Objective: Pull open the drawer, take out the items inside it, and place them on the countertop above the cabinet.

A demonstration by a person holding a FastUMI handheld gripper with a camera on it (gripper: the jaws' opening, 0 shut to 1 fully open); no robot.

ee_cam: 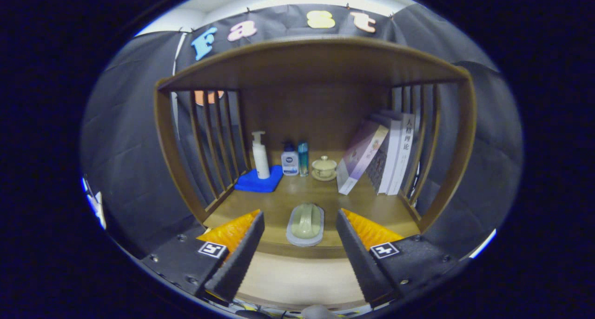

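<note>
My gripper (300,244) is nearest: fingers spread wide, nothing between the pads, nothing held. Just ahead, centred in the gap between the fingers, I see a pale green soap-shaped item (306,219) lying on a grey dish (304,238), sitting at the front edge of the countertop (274,207). Below that edge, a light panel (297,279) runs between the fingers; I can't tell if it's the drawer front or the drawer's inside. Beyond the dish, at the back of the wooden cabinet (316,58): white pump bottle (260,156) standing on a blue cloth (258,182), then a small white bottle (289,160), a slim teal bottle (303,158), a lidded ceramic cup (324,167) on a saucer. Right of those, books (381,156) lean against the slatted side.
</note>
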